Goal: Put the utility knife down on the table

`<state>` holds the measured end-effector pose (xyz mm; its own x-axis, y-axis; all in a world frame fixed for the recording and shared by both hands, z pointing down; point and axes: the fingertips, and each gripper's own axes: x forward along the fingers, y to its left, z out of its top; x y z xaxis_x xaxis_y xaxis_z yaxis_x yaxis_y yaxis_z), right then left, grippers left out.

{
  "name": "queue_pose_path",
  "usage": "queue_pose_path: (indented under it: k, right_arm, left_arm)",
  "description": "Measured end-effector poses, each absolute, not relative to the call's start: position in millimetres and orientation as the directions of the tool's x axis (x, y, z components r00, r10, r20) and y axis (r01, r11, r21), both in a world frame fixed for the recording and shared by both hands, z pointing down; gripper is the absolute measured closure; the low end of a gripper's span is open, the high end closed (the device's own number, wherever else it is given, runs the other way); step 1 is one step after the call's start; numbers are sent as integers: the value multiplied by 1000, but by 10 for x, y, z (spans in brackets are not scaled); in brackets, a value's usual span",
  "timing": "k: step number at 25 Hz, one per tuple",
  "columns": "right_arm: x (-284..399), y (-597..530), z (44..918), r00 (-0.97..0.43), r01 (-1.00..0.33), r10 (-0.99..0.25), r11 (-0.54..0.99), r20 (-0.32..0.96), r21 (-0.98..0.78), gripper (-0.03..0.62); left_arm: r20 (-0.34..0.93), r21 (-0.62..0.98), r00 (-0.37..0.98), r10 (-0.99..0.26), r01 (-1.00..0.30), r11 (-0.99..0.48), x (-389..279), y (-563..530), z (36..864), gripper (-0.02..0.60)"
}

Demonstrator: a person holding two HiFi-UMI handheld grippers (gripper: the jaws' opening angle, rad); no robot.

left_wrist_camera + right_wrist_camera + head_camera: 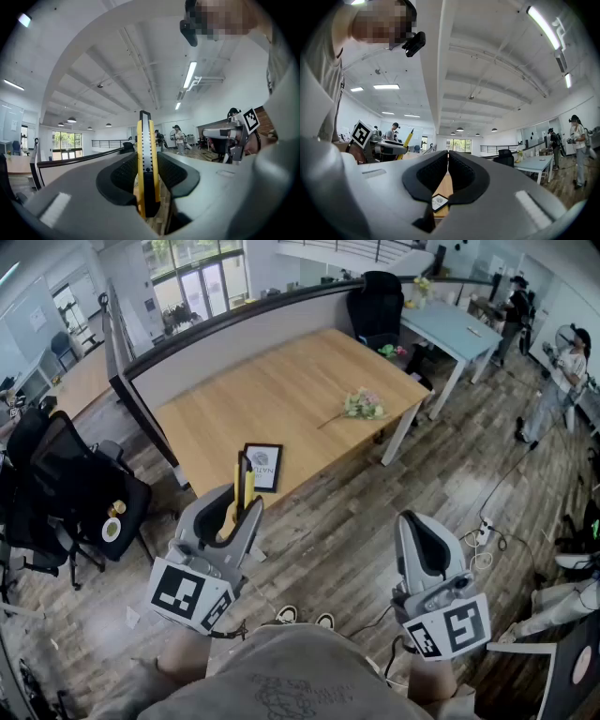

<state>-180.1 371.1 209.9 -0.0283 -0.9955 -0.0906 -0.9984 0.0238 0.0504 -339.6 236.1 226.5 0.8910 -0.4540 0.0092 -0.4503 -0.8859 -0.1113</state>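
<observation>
The utility knife (242,486) is yellow with a black slider and stands upright between the pads of my left gripper (238,510). In the left gripper view the knife (145,161) fills the gap between the black pads (123,174), and the left gripper (146,154) is shut on it. It hangs just before the near edge of the wooden table (281,390), above the floor. My right gripper (424,538) is off to the right over the floor, shut with nothing between its jaws; its pads (461,174) meet at the tips.
On the table lie a framed picture (262,466) near the front edge and a small bunch of flowers (363,405) at the right. A black office chair (70,488) stands at the left. Cables (483,535) lie on the wood floor at the right. A grey partition (225,338) backs the table.
</observation>
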Motion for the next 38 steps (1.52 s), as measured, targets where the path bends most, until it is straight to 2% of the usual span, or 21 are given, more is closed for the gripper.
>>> queue_pose_path:
  k: [14, 20, 25, 38]
  right_arm:
    - [-1481, 4039, 2333, -55, -998, -996, 53, -71, 30, 579]
    - [-1150, 4251, 2395, 31, -999, -995, -29, -93, -23, 579]
    - [-1046, 4317, 2483, 24, -1000, -998, -23, -63, -21, 579]
    - [-706, 3747, 2701, -6, -1000, -1000, 6, 3, -16, 579]
  left_arm:
    - [35, -121, 880, -474, -467, -876, -3046, 2714, 2404, 453]
    - [36, -110, 874, -485, -479, -871, -2949, 2904, 2493, 453]
    - [27, -119, 872, -488, -482, -868, -2850, 2951, 2495, 453]
    - [21, -72, 876, -482, -479, -875, -2447, 2438, 2661, 453]
